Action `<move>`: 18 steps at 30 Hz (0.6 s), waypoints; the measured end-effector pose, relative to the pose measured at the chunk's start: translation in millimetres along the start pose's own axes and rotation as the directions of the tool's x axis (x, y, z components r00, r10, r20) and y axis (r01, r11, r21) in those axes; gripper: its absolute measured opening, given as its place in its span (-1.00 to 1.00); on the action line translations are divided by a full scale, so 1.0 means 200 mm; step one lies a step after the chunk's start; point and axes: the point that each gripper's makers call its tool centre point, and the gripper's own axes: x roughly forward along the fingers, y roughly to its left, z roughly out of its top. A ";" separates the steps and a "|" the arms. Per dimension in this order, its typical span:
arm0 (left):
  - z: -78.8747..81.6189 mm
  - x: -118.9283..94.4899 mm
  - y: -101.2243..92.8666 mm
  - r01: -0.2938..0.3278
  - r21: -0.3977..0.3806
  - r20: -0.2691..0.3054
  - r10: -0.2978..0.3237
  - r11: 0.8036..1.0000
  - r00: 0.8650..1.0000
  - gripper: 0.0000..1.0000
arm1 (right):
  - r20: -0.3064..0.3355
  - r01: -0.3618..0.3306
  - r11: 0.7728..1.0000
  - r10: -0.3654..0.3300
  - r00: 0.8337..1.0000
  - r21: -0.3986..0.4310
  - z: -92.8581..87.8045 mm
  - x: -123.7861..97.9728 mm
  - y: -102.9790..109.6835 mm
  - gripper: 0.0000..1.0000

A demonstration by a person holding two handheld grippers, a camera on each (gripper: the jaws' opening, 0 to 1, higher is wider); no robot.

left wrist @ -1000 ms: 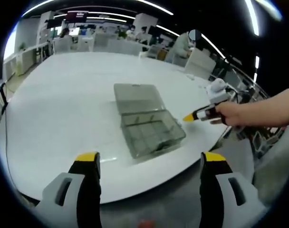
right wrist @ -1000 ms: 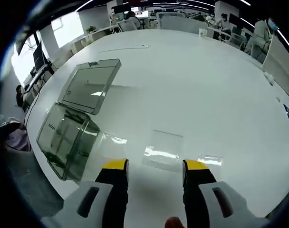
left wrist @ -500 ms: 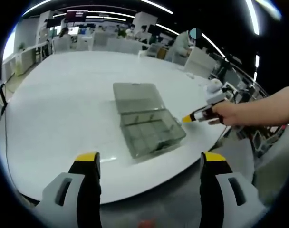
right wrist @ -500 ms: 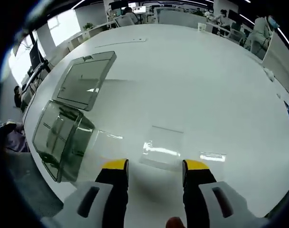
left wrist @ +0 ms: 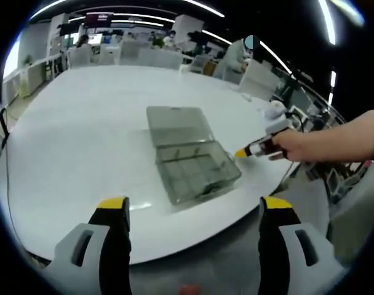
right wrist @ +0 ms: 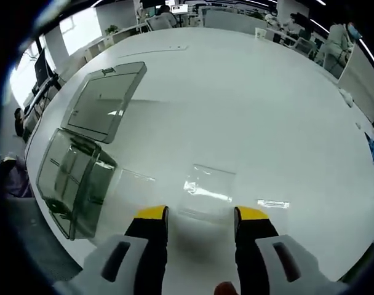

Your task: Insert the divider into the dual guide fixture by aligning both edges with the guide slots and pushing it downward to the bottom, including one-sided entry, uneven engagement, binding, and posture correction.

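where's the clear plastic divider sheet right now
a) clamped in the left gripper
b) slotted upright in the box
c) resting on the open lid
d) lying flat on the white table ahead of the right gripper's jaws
d: in the right gripper view the clear plastic divider sheet lies flat on the white table, just beyond the open right gripper, apart from the clear hinged compartment box.

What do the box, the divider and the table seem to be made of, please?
Box: probably clear, grey-tinted hard plastic; the table shows through its walls and its open lid.
Divider: apparently a thin clear plastic sheet, glossy; it lies flat ahead of the right gripper, given away by glare and faint edges.
Table: white and smooth, perhaps laminate; it mirrors ceiling lights softly.
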 end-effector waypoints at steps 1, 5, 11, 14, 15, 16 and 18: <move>0.00 0.00 0.00 0.000 0.000 0.000 0.000 1.000 1.000 0.67 | -0.002 0.001 1.000 -0.001 1.000 -0.001 0.00 -0.01 0.00 -0.22; 0.00 0.00 0.00 -0.001 -0.002 0.001 0.001 1.000 1.000 0.67 | -0.011 0.004 1.000 -0.004 1.000 0.004 0.00 -0.01 0.01 -0.22; -0.01 0.00 -0.01 0.000 -0.006 0.000 0.000 1.000 1.000 0.67 | -0.048 0.012 1.000 -0.011 0.999 0.021 0.00 -0.01 0.01 -0.24; -0.01 0.00 -0.01 0.003 -0.005 -0.001 -0.003 1.000 1.000 0.67 | -0.073 0.012 1.000 -0.010 0.997 0.023 0.00 -0.01 0.02 -0.26; -0.01 0.00 -0.01 0.003 -0.006 0.000 -0.003 1.000 1.000 0.67 | -0.080 0.011 1.000 -0.010 0.997 0.023 0.01 -0.01 0.01 -0.26; -0.01 0.00 -0.02 0.003 -0.008 0.001 -0.003 1.000 1.000 0.67 | -0.091 0.011 1.000 -0.009 0.996 0.024 0.01 -0.01 0.01 -0.27; -0.02 0.01 -0.02 0.004 -0.008 0.001 -0.004 1.000 1.000 0.67 | -0.109 0.011 1.000 -0.009 0.994 0.024 0.00 -0.01 0.02 -0.28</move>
